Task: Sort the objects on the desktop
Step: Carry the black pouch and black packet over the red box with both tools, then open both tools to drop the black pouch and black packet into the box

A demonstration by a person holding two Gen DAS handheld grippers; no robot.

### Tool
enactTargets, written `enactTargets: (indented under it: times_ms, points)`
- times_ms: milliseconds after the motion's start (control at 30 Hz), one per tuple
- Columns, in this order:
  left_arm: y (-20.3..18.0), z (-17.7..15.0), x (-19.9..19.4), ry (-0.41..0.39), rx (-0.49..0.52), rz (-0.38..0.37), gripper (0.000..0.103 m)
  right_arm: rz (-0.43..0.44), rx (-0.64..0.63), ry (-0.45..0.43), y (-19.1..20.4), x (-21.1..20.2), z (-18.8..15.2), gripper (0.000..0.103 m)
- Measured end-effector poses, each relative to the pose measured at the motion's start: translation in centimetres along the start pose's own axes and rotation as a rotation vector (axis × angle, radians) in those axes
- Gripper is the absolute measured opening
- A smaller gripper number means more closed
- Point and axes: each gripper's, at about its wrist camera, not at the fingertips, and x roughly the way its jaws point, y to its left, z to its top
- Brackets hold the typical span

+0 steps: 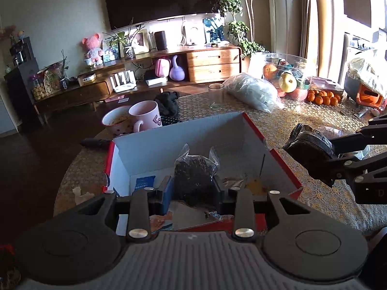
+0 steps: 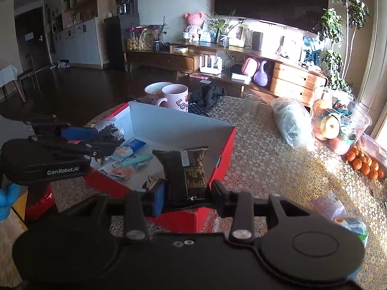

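Note:
A red box with a white inside (image 1: 183,133) (image 2: 227,149) stands open on the table and holds several small packets (image 2: 128,154). My left gripper (image 1: 193,191) is shut on a clear bag of dark stuff (image 1: 194,176) and holds it over the box; it also shows at the left of the right wrist view (image 2: 108,140). My right gripper (image 2: 185,193) is shut on a black snack packet (image 2: 186,174) and holds it above the box's near right corner. The same packet (image 1: 307,142) shows right of the box in the left wrist view.
A pink mug (image 1: 146,116) and a bowl (image 1: 115,118) stand behind the box with a dark cloth (image 1: 168,104). An empty glass (image 1: 216,95), a grey plastic bag (image 1: 254,94), a bag of fruit (image 1: 286,79) and tangerines (image 1: 323,97) lie at the far right. More packets (image 2: 338,212) lie near right.

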Motion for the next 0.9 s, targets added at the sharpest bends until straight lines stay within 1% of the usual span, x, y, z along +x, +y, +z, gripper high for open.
enactTargets:
  times_ms: [200, 400, 533, 667, 900]
  points:
    - [2.4, 0.0, 1.8, 0.024, -0.018, 0.03, 0.033, 0.008, -0.018, 0.022, 0.5, 1.9, 0.6, 0.04]
    - [4.2, 0.4, 4.0, 0.054, -0.004, 0.028, 0.033, -0.002, -0.044, 0.036, 1.0, 4.2, 1.9, 0.04]
    - [4.6, 0.7, 5.8, 0.077, 0.018, 0.018, 0.033, -0.005, -0.042, 0.056, 1.2, 5.9, 2.2, 0.04]
    - [4.8, 0.9, 7.6, 0.103, 0.047, 0.027, 0.033, -0.015, -0.077, 0.072, 1.3, 7.6, 3.0, 0.04]
    - [5.6, 1.4, 10.4, 0.143, 0.039, 0.019, 0.033, -0.017, -0.069, 0.107, 1.2, 10.4, 4.0, 0.04]
